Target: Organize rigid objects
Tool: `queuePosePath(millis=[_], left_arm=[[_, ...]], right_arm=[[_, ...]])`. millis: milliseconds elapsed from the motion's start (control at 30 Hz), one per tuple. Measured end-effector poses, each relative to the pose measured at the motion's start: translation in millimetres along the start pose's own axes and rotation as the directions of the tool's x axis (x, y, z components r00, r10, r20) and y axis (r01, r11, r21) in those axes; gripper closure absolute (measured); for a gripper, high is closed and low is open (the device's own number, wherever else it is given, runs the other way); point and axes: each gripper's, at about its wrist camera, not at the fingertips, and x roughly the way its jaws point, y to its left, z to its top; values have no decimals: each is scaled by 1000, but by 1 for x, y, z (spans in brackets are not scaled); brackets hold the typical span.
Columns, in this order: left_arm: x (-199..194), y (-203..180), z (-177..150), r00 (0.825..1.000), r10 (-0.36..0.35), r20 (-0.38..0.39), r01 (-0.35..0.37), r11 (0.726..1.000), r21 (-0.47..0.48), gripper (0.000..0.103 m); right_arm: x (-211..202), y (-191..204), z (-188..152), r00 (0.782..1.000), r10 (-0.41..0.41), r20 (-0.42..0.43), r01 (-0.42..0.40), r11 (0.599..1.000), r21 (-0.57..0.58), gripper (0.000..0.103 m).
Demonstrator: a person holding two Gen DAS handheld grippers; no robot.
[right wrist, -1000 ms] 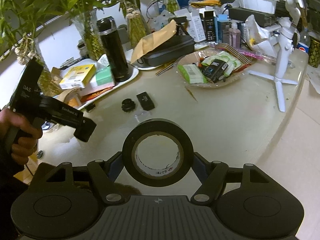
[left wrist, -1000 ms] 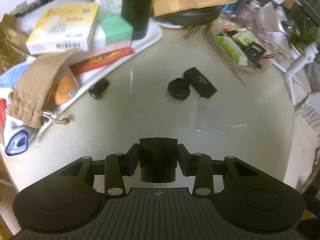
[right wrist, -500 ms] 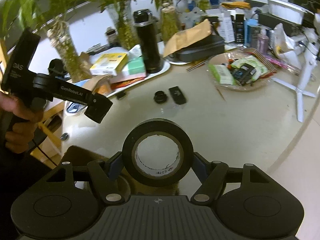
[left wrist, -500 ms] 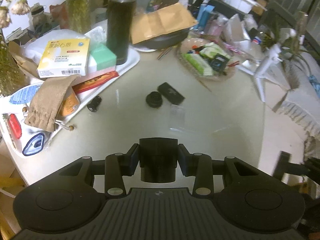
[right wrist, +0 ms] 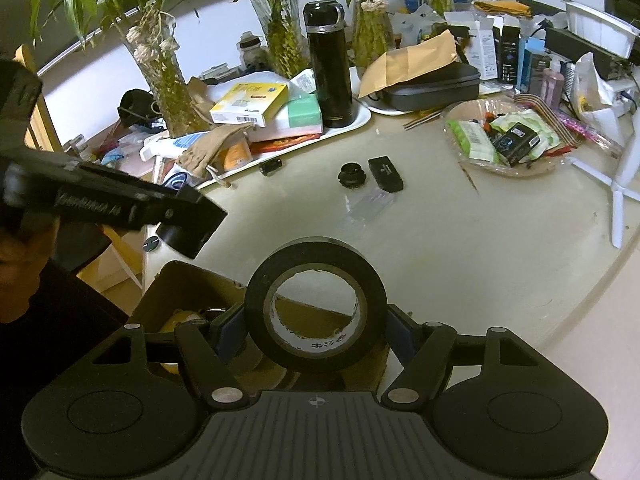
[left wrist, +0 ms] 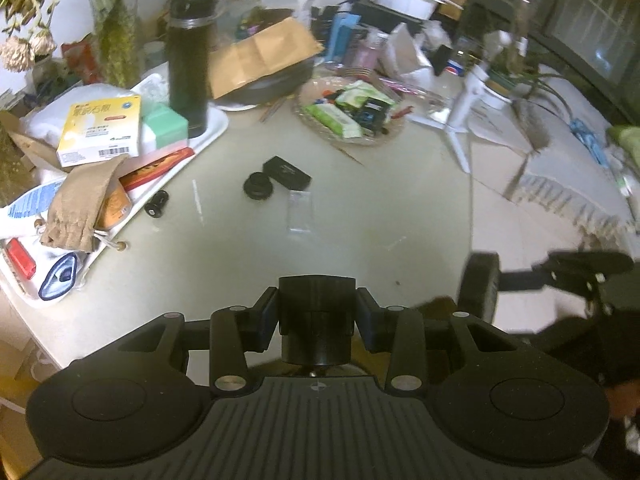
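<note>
Left gripper [left wrist: 317, 322]: pads clamped on one short black cylinder [left wrist: 316, 320], held upright between the fingers, partway closed around it. Seen again from the right wrist as a dark tool [right wrist: 188, 236] gripped by a hand [right wrist: 16, 248], cylinder end poking out over the table edge.

Right gripper [right wrist: 316, 330]: fingers spread wide and pressed against both sides of one roll of black tape [right wrist: 316, 308], standing on edge, hole facing the camera. Seen from the left wrist, blurred [left wrist: 478, 292], roll edge-on.

Just below and behind the right fingers: one open cardboard box [right wrist: 192, 300], something yellow inside; contents otherwise unclear.

Ahead of the fingers, on bare tabletop: one round black knob-like part [left wrist: 258, 185], touching or just beside one flat black rectangular case [left wrist: 287, 172]; one clear plastic sleeve [left wrist: 300, 212] just nearer than these; one small black cylinder [left wrist: 157, 204] off to the left, by the tray edge.

Farther: one white tray [left wrist: 212, 128] carrying one black thermos [left wrist: 188, 64], one yellow box [left wrist: 102, 130], one tan drawstring pouch [left wrist: 78, 208]. One shallow dish [left wrist: 348, 120] of packets to the right. One white tripod stand [left wrist: 460, 120].

Surface: pale round table [left wrist: 360, 240], glossy, cluttered at the far rim. Vases with green stems along the back.
</note>
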Motion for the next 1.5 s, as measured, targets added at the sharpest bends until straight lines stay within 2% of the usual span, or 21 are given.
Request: queuePosePath(millis=[233,567,767,867,1067,1300,1500], left_arm=[[-9,-18,-25,1000,-16,-2,16,994,109,63],[-5,-37,-66,998,-27,-60,41,969,242,63],[2,-51,-84,996,5,-86,26,936,352,63],[4,-57,-91,996,39,-75,-6,918,398,63],[-2,-53,-94,998,33,-58,-12,939,342,62],[-18,-42,-96,1000,19,3,-20,972,233,62],[-27,-30,-97,999,28,37,-33,990,139,62]], right_arm=[[-5,4,-1,1000,-4,0,4,1000,-5,28],[-10,7,-6,1000,-19,-7,19,1000,-2,28],[-11,8,-8,1000,-18,-11,18,1000,1,28],[-12,8,-11,1000,-12,-17,12,1000,8,28],[-11,8,-15,999,-7,-36,7,1000,18,28],[-5,14,-14,998,17,-66,-16,1000,18,28],[5,28,-9,994,42,-97,-44,999,-17,28]])
